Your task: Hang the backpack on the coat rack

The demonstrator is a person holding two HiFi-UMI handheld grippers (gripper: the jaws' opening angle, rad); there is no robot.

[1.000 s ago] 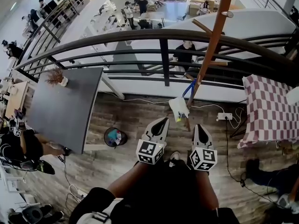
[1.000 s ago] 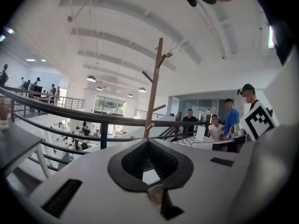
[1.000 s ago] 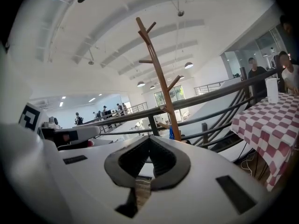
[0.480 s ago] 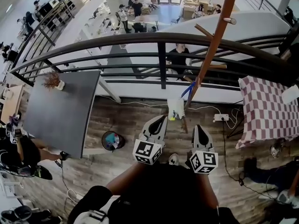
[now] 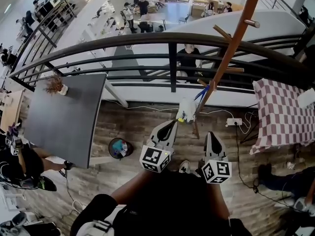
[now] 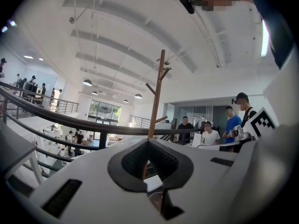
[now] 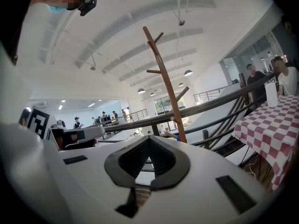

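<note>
The wooden coat rack stands on the plank floor just before the railing, its pole rising to the upper right with several pegs. A white bag with a blue strap hangs low on the pole, near its base. My left gripper and right gripper are held close to my body, side by side, both shut and empty, pointing at the rack's foot. The rack rises straight ahead of the left gripper in its view. It also stands beyond the right gripper in the right gripper view.
A black railing runs behind the rack, with a lower floor beyond. A grey table stands at left, a teal bin beside it. A checked-cloth table is at right, with a power strip and cables on the floor.
Both grippers stay shut and nearly still. The head view has shifted slightly, so the rack and bag sit a touch higher in the frame.
</note>
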